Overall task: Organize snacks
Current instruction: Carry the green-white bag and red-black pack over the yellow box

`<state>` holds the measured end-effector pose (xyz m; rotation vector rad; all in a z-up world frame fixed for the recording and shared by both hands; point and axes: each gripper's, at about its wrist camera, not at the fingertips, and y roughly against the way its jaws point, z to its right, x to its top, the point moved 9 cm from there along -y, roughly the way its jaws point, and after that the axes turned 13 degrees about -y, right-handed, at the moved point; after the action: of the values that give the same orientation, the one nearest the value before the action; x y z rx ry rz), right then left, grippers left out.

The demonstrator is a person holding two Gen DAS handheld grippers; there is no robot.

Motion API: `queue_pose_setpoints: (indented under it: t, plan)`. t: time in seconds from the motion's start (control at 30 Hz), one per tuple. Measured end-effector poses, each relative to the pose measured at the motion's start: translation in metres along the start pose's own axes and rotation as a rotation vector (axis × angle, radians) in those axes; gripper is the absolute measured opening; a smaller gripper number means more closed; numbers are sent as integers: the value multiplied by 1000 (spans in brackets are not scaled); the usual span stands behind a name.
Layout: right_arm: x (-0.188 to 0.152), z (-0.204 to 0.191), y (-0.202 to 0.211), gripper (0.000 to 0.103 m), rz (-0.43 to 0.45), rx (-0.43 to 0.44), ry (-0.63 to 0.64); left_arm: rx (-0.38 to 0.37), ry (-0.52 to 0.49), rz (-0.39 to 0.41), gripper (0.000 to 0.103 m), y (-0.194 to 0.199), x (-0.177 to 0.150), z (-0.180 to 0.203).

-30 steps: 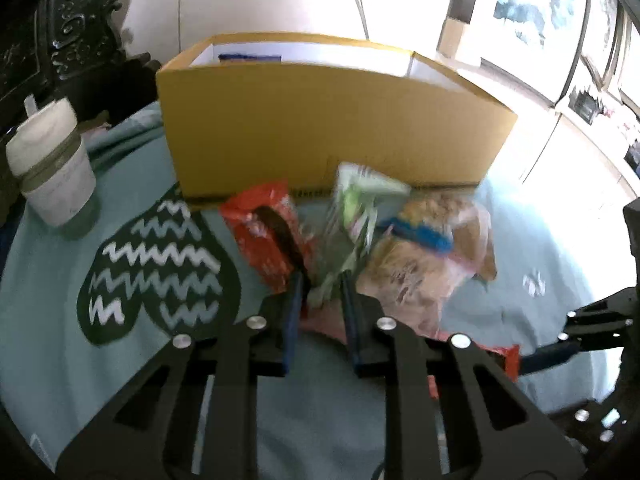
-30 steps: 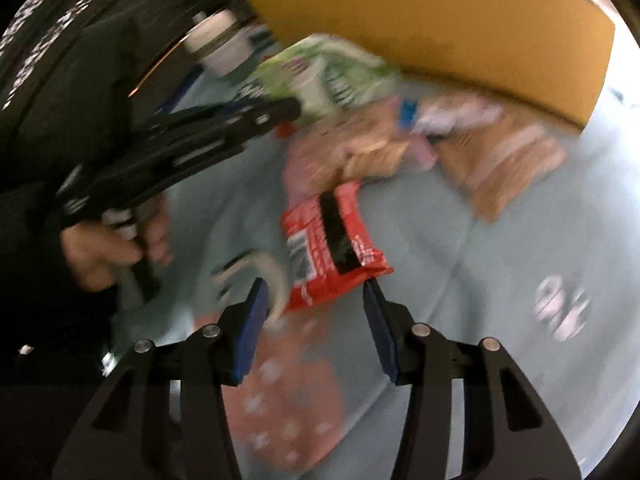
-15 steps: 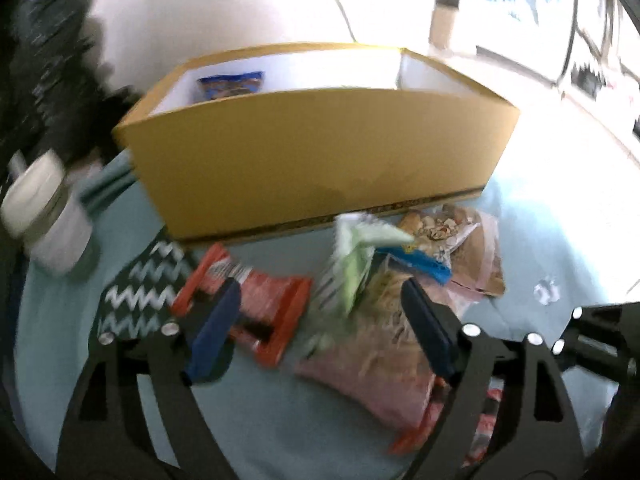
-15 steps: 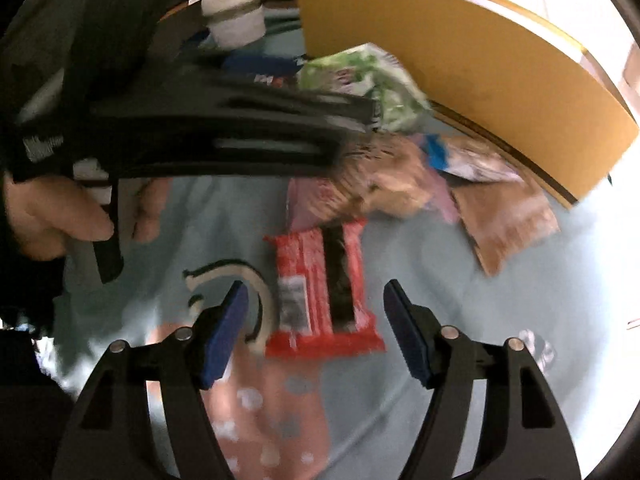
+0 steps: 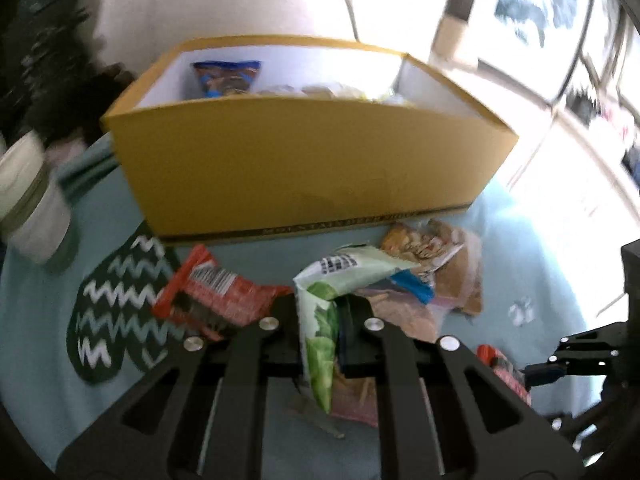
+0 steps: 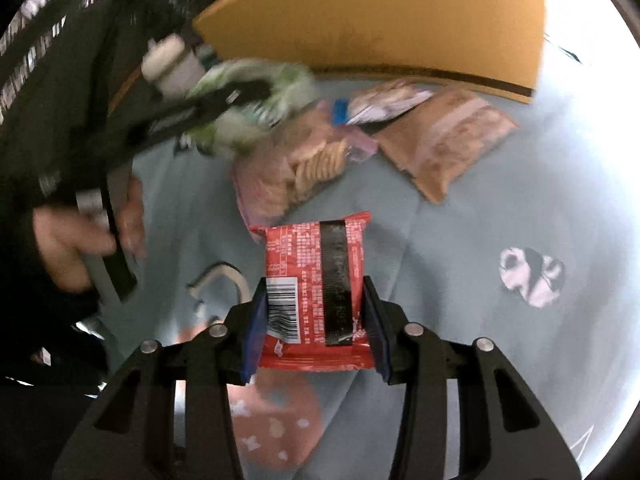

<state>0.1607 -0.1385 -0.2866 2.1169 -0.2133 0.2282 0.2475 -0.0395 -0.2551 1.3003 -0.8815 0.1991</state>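
Left gripper (image 5: 320,312), tilted down before the yellow cardboard box (image 5: 304,168), has just clamped onto a green snack bag (image 5: 320,344). Right gripper (image 6: 314,320) has just closed around a red snack packet (image 6: 316,280). Only the left view shows snacks inside the box.

A home, patterned blue tablecloth (image 5: 248,432), framed pictures (image 5: 528,4) on the wall, lidded cup (image 5: 32,196)

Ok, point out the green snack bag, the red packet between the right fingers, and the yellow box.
green snack bag (image 5: 320,344): left wrist view, lower panel.
red packet (image 6: 316,280): right wrist view, printed back.
yellow box (image 5: 304,176): left wrist view, front wall.
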Motion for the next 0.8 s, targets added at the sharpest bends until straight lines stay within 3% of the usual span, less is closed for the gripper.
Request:
queue_pose_setpoints:
  t: [0.4,0.57,0.8]
  plan:
    - [20,-4,106,44,153,99,-7,5,102,168,10,79,29,-4]
    - [60,-22,153,44,261,121,18,-3,93,249,10,111,67,-3]
    - [147,-57,207,45,389,95,81,21,59,317,10,131,144,-8]
